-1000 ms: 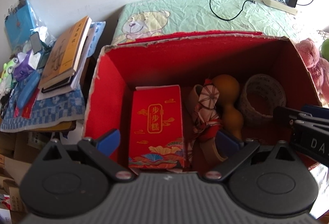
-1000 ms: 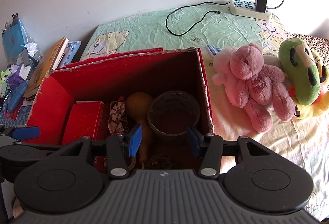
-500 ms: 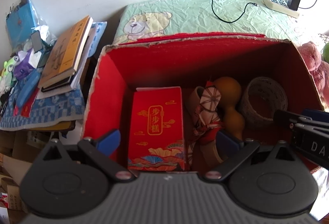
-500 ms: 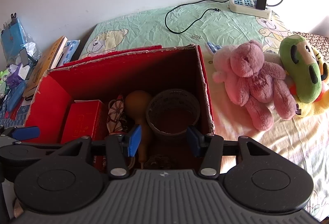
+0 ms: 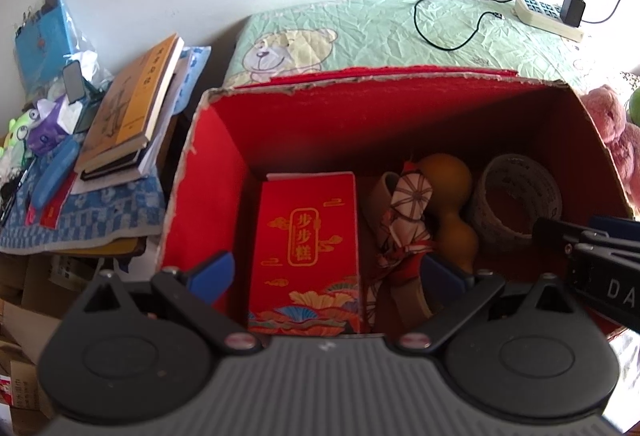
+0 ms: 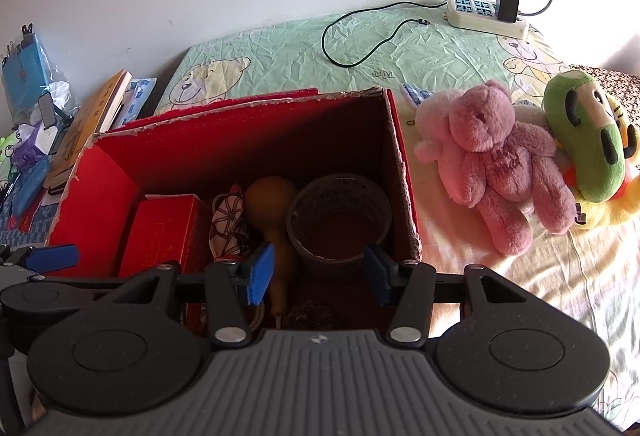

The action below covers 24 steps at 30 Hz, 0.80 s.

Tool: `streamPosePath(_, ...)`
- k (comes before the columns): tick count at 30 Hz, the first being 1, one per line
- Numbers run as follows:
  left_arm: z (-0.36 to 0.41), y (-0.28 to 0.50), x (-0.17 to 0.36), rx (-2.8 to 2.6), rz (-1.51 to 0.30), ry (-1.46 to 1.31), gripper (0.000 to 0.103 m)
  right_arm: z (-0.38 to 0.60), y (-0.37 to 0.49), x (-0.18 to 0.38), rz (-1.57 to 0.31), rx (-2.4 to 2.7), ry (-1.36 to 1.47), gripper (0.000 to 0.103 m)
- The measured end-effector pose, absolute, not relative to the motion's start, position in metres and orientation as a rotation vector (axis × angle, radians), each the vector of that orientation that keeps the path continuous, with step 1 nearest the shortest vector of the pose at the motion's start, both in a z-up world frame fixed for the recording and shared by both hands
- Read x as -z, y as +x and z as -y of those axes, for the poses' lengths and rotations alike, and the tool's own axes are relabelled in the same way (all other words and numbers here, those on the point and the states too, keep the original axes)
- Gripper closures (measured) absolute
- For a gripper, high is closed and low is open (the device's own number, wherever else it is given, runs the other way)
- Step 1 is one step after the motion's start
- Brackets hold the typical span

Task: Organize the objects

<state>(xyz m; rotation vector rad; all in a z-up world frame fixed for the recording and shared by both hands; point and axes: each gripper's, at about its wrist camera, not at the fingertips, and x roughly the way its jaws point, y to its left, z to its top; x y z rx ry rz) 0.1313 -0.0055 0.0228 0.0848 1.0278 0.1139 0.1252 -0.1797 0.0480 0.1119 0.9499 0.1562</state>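
On a bed with a green bear-print sheet (image 6: pixel 280 52) — open red cardboard box (image 5: pixel 208 196) holding a red printed carton (image 5: pixel 308 236), brown gourd (image 6: pixel 268 200) and round woven basket (image 6: pixel 340 212). Beside the box, a pink plush bear (image 6: pixel 496 160). Poised above the box, left gripper (image 5: pixel 328 270) and right gripper (image 6: pixel 318 272) — jaws wide apart, holding nothing.

A white power strip (image 6: pixel 486 17) with a black charger (image 6: pixel 508 3) plugged in lies on the green bear-print bed sheet (image 6: pixel 288 52) by the wall. The charger's black cable (image 6: pixel 360 36) loops across the sheet.
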Motion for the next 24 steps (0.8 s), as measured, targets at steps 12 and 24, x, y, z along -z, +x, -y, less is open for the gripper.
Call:
streamPosePath(12, 0.0066, 0.1301, -0.0236, -0.115, -1.016, 0.090, 0.003, 0.1790, 0.1242, -0.0485, -0.949, -0.155, 0.110, 0.050)
streamPosePath(24, 0.0053, 0.1289, -0.0278, -0.106, -0.992, 0.068, 0.008, 0.1810, 0.1232, -0.0491, -0.948, -0.158, 0.116, 0.050)
